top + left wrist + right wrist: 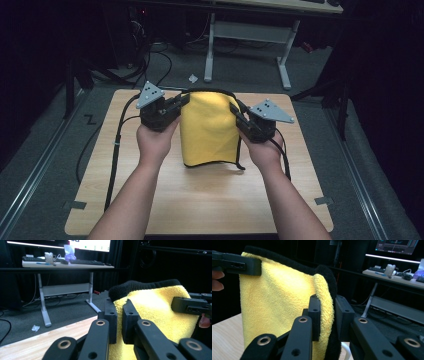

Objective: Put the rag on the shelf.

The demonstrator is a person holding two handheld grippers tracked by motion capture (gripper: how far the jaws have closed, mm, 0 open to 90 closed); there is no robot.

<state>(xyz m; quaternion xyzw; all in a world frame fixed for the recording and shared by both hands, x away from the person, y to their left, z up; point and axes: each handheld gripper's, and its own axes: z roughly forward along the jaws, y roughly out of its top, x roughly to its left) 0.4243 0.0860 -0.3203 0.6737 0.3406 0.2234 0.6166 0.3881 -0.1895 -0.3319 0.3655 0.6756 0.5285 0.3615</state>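
From above, the yellow cloth hangs between the two tongs over the middle of the tabletop, its long axis running down toward the near edge and its lower hem at the wood. The left tongs pinch the top left corner, the right tongs the top right.

Along the left tongs, the jaws are clamped on the cloth's black-trimmed edge.

Along the right tongs, the jaws grip the cloth's other folded edge, level with the left.
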